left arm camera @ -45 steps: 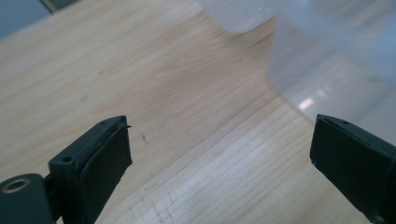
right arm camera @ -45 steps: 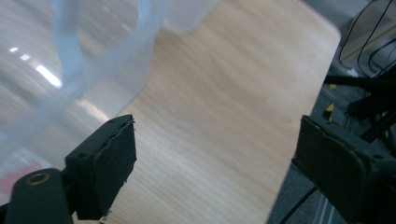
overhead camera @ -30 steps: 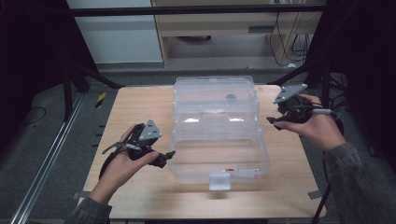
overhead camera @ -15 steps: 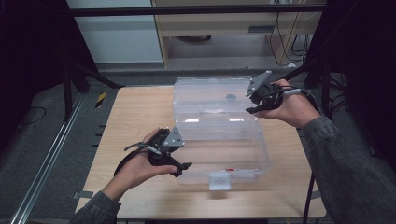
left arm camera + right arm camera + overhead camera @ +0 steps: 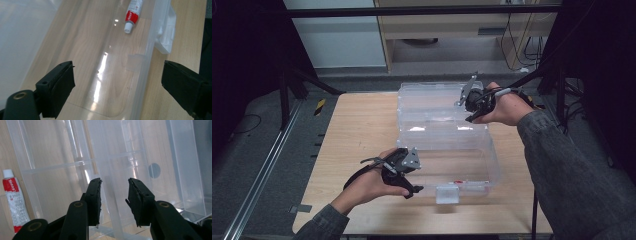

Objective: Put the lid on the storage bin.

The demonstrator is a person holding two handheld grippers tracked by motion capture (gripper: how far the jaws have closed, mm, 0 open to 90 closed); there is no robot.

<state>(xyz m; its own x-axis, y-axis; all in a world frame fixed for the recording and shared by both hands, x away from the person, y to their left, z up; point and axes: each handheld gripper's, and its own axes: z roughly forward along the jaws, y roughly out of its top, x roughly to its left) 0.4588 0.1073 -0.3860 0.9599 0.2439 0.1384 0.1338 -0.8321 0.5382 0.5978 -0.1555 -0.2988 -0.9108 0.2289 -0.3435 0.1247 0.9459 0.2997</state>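
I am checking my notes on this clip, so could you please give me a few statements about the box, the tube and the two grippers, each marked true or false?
1. The clear plastic box lies open on the wooden table. True.
2. A red and white tube lies inside the box. True.
3. The left gripper is clamped on the tube. False: its jaws stand wide apart and the tube lies well ahead of them, untouched.
4. The right gripper is at the raised lid at the far side of the box. True: a clear wall of it stands between its jaws, which have just been closing.
5. The tube's cap is black. False: it is white.
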